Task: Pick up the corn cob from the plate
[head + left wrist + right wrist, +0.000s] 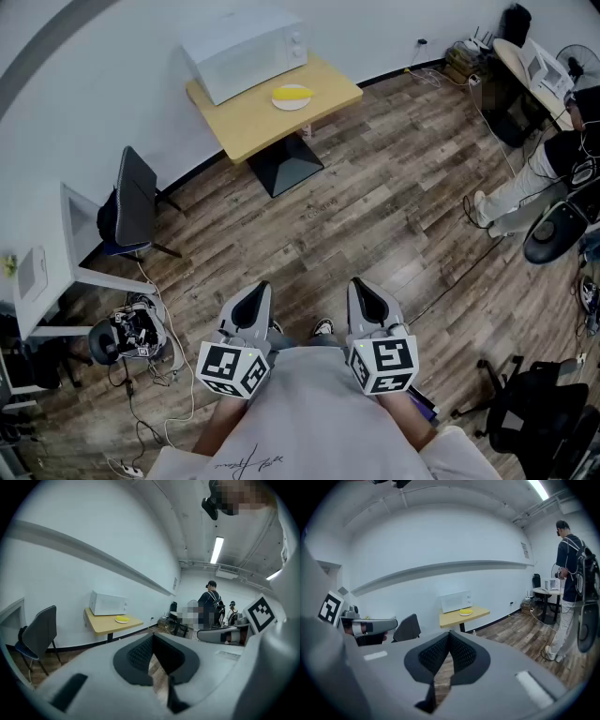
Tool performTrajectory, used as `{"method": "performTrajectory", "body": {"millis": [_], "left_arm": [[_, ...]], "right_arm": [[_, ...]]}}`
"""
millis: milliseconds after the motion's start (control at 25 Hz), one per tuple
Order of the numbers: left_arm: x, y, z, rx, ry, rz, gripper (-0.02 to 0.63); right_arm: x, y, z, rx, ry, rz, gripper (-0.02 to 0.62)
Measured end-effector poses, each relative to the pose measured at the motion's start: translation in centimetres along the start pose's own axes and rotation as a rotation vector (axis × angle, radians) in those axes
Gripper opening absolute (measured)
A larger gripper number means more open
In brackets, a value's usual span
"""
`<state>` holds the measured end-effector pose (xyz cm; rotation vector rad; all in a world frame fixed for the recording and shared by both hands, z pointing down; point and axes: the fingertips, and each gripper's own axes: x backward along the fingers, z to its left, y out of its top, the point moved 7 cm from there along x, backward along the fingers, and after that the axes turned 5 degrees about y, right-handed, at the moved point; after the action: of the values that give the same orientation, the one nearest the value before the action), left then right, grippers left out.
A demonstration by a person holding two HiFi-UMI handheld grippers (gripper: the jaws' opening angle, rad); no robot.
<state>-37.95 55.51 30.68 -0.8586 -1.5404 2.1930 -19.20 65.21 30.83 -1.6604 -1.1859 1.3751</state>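
The yellow corn cob (292,92) lies on a white plate (292,102) on a small yellow table (246,120) far ahead across the room, beside a white microwave (246,52). In the left gripper view the corn cob (122,618) shows small at the far left; in the right gripper view the corn cob (465,611) sits just above the jaws. My left gripper (255,292) and right gripper (362,287) are held side by side close to my body, far from the table. Both are shut with nothing between their fingers, the left gripper (153,634) and right gripper (449,632) tips meeting.
Wood-plank floor stretches between me and the table. A dark chair (136,202) and a white desk (56,253) stand at the left, with cables on the floor below. A person (553,159) and a desk are at the right; a black office chair (534,412) is near right.
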Motion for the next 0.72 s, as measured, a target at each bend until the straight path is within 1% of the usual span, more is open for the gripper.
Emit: {"method": "performTrajectory", "body": {"millis": [120, 320, 400, 480, 560, 640, 720], "left_arm": [[-0.8, 0.0, -0.4, 0.011, -0.013, -0.001, -0.008], [-1.5, -0.2, -1.6, -0.013, -0.004, -0.001, -0.008], [-1.5, -0.2, -1.9, -0.016, -0.005, -0.001, -0.008], [-1.5, -0.2, -2.3, -0.018, -0.006, -0.002, -0.008], [-1.7, -0.1, -2.5, -0.018, -0.01, -0.004, -0.008], [-2.0, 0.0, -2.6, -0.02, -0.021, -0.007, -0.008], [-2.4, 0.3, -2.6, -0.026, -0.034, -0.009, -0.008]], "right_arm": [[-0.1, -0.1, -0.5, 0.011, 0.007, 0.004, 0.009], [0.0, -0.3, -1.5, 0.04, 0.042, 0.015, -0.003], [0.0, -0.4, -1.8, 0.029, 0.045, 0.011, -0.003], [0.2, -0.3, -2.1, -0.003, 0.06, -0.021, -0.003], [0.5, -0.1, -2.3, -0.022, 0.117, -0.061, -0.002], [0.6, 0.2, -2.2, -0.003, 0.181, -0.083, 0.008], [0.3, 0.4, -2.3, 0.017, 0.204, -0.078, 0.009]]}}
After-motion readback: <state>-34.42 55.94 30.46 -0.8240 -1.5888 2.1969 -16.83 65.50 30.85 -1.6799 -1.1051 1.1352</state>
